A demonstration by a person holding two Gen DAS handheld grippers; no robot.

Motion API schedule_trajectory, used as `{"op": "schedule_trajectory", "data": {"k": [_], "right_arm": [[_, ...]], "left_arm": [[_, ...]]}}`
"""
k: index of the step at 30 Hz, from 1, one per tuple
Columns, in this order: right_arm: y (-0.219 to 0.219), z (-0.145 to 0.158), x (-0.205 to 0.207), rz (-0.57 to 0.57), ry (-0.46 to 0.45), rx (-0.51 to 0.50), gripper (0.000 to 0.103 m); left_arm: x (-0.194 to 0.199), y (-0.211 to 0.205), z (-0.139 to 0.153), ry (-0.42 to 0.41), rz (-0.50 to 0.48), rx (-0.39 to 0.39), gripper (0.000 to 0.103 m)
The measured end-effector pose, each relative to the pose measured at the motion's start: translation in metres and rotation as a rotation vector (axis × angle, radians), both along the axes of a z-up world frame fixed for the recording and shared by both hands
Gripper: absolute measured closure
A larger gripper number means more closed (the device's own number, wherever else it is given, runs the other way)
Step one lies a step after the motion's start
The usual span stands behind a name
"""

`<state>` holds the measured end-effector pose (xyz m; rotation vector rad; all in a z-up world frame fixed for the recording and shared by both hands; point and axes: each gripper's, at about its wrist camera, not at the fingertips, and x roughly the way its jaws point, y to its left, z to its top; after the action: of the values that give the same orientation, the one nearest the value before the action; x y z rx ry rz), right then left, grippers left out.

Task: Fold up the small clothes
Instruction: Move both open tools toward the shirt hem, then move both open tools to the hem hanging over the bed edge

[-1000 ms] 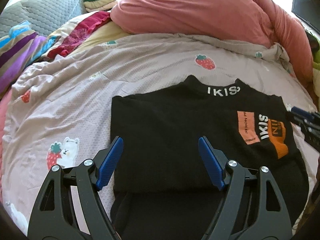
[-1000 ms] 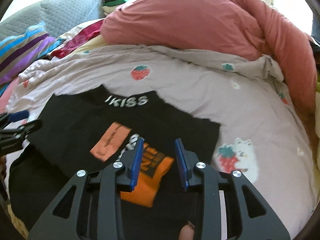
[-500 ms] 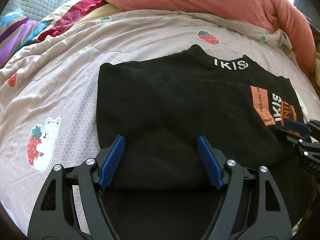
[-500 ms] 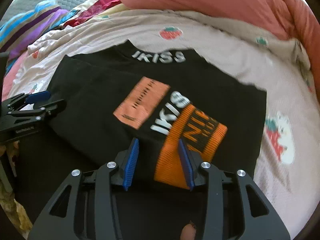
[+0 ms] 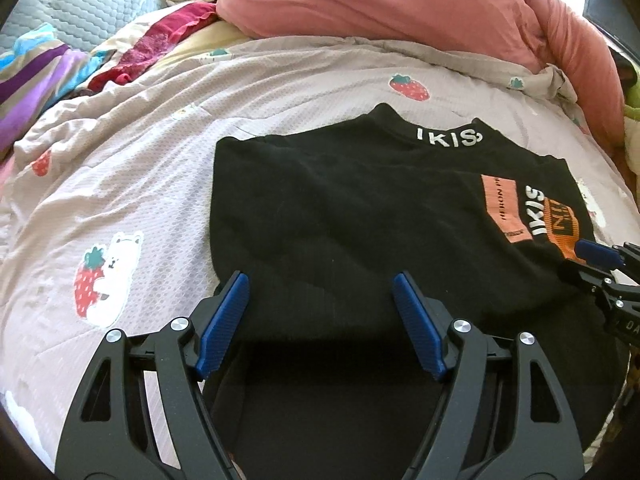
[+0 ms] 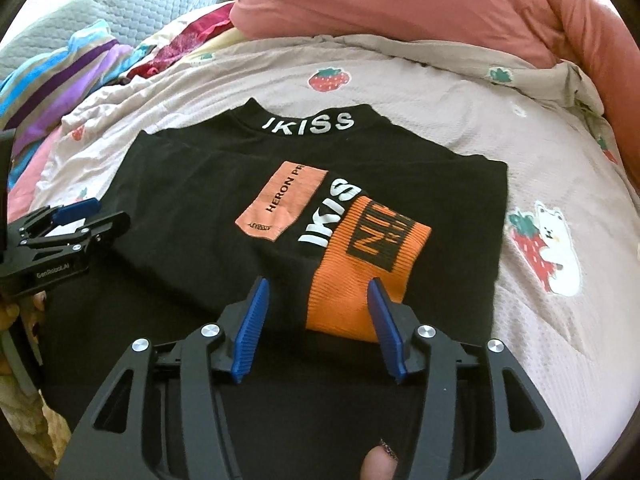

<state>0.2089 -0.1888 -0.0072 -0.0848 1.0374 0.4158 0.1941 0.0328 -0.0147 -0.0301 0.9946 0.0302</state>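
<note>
A black sweater (image 5: 344,216) with a white IKISS collar lies partly folded on the bed; it also shows in the right wrist view (image 6: 208,200). Its sleeve with the orange cuff (image 6: 368,264) is folded across the body. My left gripper (image 5: 320,292) is open and empty, just above the folded near edge on the sweater's left side. My right gripper (image 6: 316,292) is open and empty, its jaws on either side of the orange cuff's near end. Each gripper shows in the other's view, the right gripper (image 5: 596,264) at the right edge and the left gripper (image 6: 68,220) at the left edge.
The sweater rests on a pale strawberry-print quilt (image 5: 132,184). A bulky pink duvet (image 5: 400,4) lies at the back. Striped and red clothes (image 5: 52,68) are piled at the back left, with a grey quilted pillow (image 5: 80,12) behind them.
Both cameras tilted down toward the sweater and then back up. The right gripper's jaws opened wider and now straddle the orange cuff. The left gripper stayed open.
</note>
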Motion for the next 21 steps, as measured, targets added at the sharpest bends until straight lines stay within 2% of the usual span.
{"op": "schedule_trajectory", "data": {"k": [8, 16, 18, 21], "right_arm": [[-0.01, 0.024, -0.014, -0.019, -0.04, 0.053, 0.031], [-0.019, 0.047, -0.03, -0.032, -0.103, 0.072, 0.03], [-0.022, 0.05, -0.034, -0.037, -0.109, 0.078, 0.029], [-0.025, 0.055, -0.041, -0.039, -0.123, 0.076, 0.029]], "left_arm": [[-0.019, 0.001, 0.025, -0.053, 0.02, -0.013, 0.034], [-0.044, 0.009, 0.044, -0.092, 0.042, -0.015, 0.031], [-0.05, 0.011, 0.048, -0.099, 0.052, -0.015, 0.018], [-0.061, 0.016, 0.054, -0.114, 0.059, -0.015, 0.016]]}}
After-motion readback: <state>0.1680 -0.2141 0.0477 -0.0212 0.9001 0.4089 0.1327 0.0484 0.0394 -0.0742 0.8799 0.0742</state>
